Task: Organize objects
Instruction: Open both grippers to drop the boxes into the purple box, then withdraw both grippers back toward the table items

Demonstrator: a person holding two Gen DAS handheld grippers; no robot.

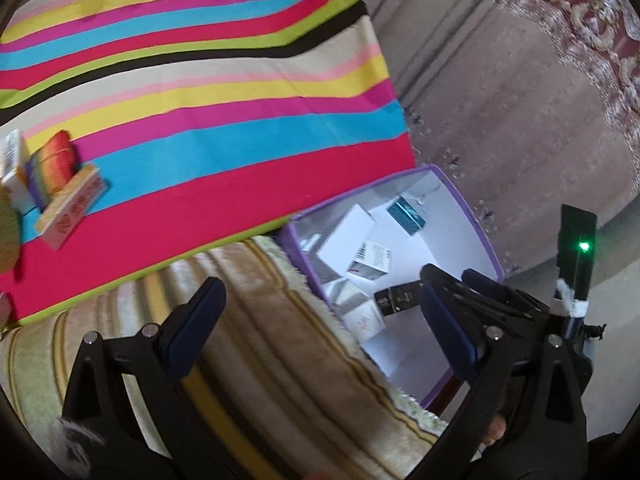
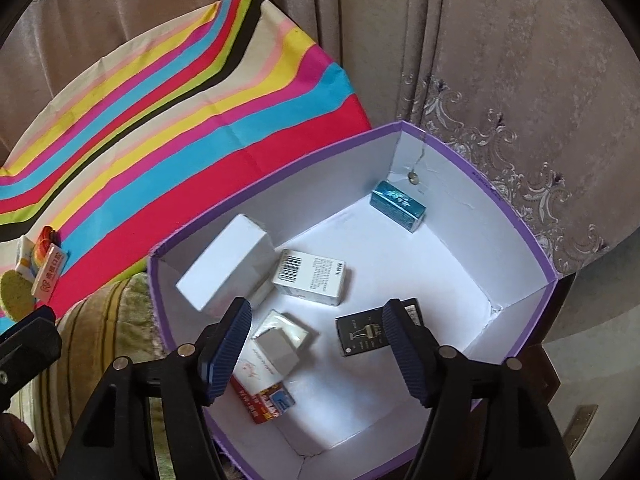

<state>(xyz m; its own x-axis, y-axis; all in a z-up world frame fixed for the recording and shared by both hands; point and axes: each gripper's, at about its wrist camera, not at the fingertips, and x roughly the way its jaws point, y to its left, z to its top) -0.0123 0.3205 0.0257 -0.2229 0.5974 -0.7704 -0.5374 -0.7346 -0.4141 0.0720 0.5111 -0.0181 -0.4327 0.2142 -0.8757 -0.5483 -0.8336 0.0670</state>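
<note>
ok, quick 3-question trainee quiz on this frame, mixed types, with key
1. True or false: the right tool is shut on a box.
2. Multiple choice: the teal glossy carton lies (A) on the striped cloth, (B) in the purple-rimmed white cardboard box near its far corner, (C) between the left tool's fingers.
3. Fill in: the pink-and-white carton with red print has not yet been moved into the ____.

Key: 1 false, both tools are open and hold nothing; 2 B; 3 box.
</note>
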